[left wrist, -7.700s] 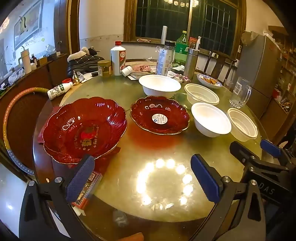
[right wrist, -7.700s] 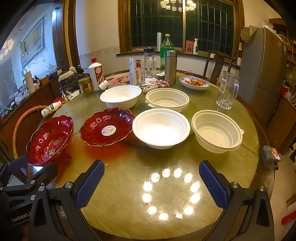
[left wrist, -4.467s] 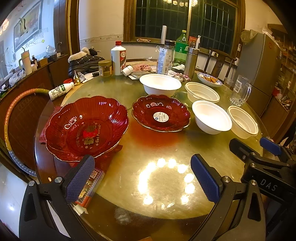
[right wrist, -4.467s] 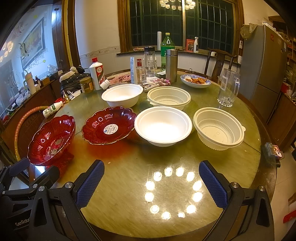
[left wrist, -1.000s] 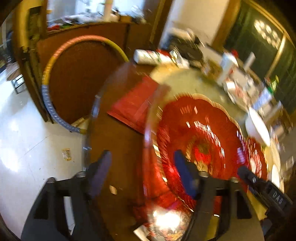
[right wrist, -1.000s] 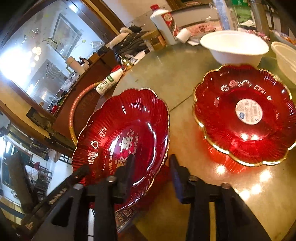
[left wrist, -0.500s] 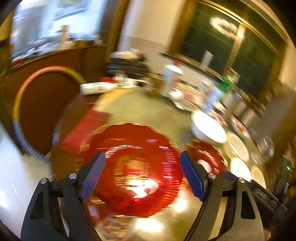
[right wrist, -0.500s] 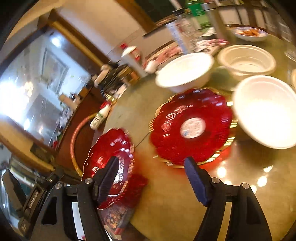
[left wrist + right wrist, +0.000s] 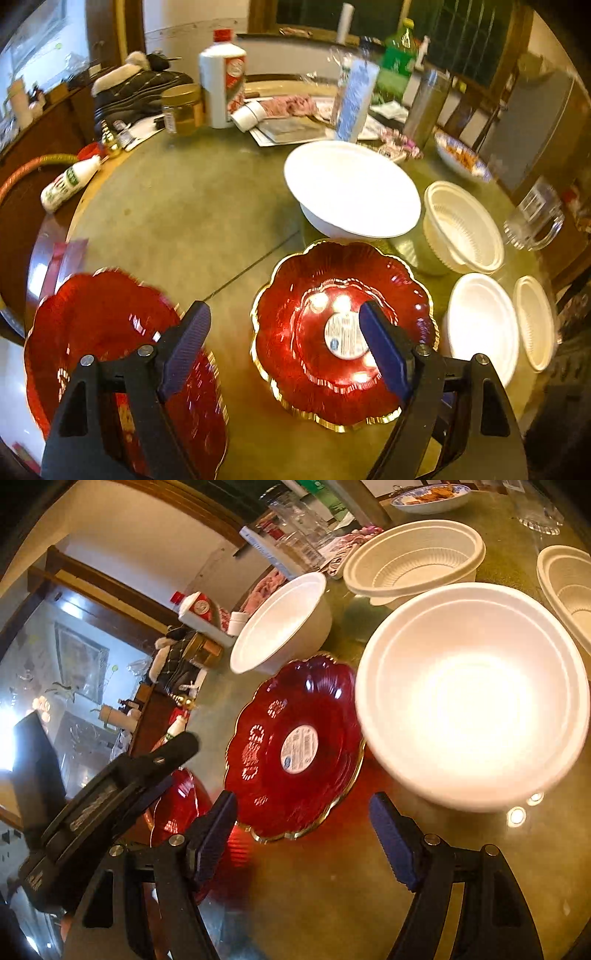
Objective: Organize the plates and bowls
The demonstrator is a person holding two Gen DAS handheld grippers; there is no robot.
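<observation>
The round glass-topped surface (image 9: 192,206) fills both of my views, cluttered along its far edge with a white bottle (image 9: 222,79), a jar (image 9: 183,109) and a steel flask (image 9: 424,107); a glass mug (image 9: 533,218) stands at the far right. My left gripper (image 9: 284,343) hangs above the near part of the surface with its jaws spread wide and nothing between them; the smaller red plate (image 9: 314,354), the one with a round sticker at its centre, lies just under and behind its right finger; the larger red plate (image 9: 92,332) lies under its left finger, at the near left edge of the surface, blurred. My right gripper (image 9: 303,834) also stands wide and empty; only bare glass lies between its fingers; the smaller red plate (image 9: 295,749) lies just ahead of its left finger, and a white foam bowl (image 9: 472,694) sits just ahead of its right finger, close beside that plate. Further ahead I see a second white foam bowl (image 9: 284,624), and beyond it a ribbed cream bowl (image 9: 413,554); another ribbed bowl (image 9: 569,587) stands at the far right. The larger red plate (image 9: 177,805) shows to the left of my right gripper, partly hidden by my left gripper's body.
</observation>
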